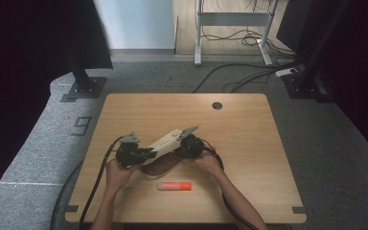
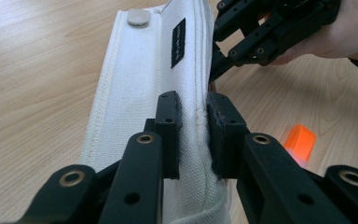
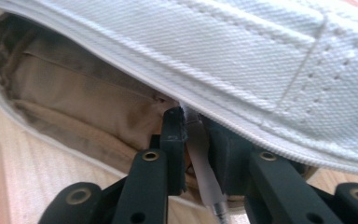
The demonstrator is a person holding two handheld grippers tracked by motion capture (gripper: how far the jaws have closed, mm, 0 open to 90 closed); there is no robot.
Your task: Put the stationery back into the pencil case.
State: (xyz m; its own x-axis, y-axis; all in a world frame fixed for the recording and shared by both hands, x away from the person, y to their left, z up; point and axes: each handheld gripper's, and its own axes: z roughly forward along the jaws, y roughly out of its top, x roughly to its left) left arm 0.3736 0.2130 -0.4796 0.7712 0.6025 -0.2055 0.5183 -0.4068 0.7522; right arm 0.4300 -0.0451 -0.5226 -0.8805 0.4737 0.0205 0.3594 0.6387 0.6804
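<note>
Pouch [image 1: 162, 143] pinched by both claws, brown lining [image 3: 74, 107]

One white cloth pouch [image 1: 165, 143] can be counted on the wooden table [image 1: 249, 139], and it is seen open with a brown inside. One orange and white marker [image 1: 174, 186] is seen lying near it. Two grippers are counted: the left gripper [image 1: 146, 153] and the right gripper [image 1: 179, 143]. Two hands are counted, the left hand [image 1: 117, 168] and the right hand [image 1: 208, 163]. One round dark hole [image 1: 217, 105] is seen in the table top.
</note>
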